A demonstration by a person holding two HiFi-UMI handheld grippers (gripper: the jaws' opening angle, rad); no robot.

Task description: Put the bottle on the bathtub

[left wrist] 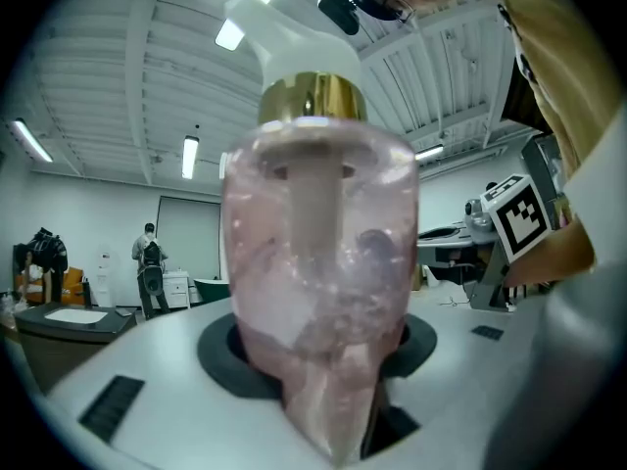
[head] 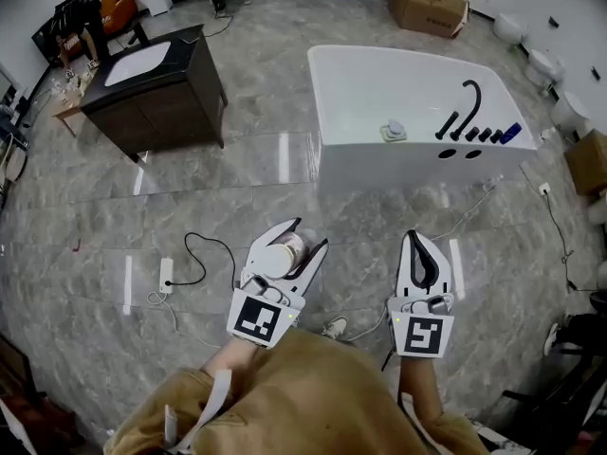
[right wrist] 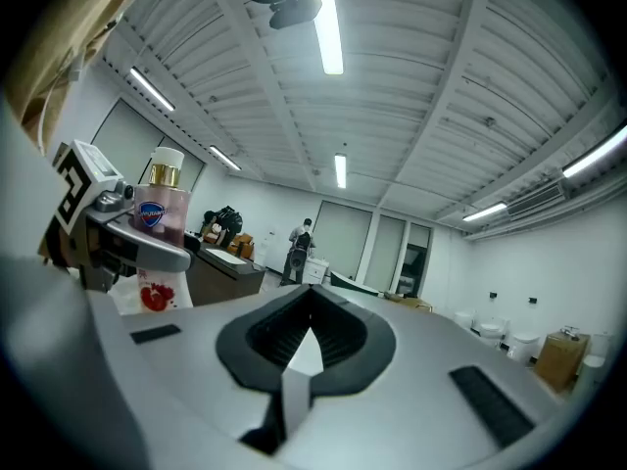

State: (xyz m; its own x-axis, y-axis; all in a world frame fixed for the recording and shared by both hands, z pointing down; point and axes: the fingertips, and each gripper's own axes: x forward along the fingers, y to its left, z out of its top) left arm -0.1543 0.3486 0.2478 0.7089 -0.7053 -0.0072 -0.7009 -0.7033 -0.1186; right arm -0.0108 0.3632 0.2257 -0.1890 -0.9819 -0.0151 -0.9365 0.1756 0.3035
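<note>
A clear pink pump bottle (left wrist: 318,292) with a gold collar and white pump fills the left gripper view, clamped between the jaws. In the head view my left gripper (head: 285,254) is shut on the bottle (head: 277,257) low in the middle, over the floor. The right gripper view shows that same bottle (right wrist: 162,213) held up at its left. My right gripper (head: 423,259) is beside it, jaws together and holding nothing; its view shows the jaws meeting at the tips (right wrist: 312,326). The white bathtub (head: 360,79) stands ahead to the upper right, well apart from both grippers.
A black faucet set (head: 467,114) and a drain piece (head: 395,131) sit at the tub. A dark vanity with a white sink (head: 152,83) stands upper left. A cable and power strip (head: 167,273) lie on the marble floor. Cardboard boxes (head: 427,3) and toilets (head: 545,64) line the far right.
</note>
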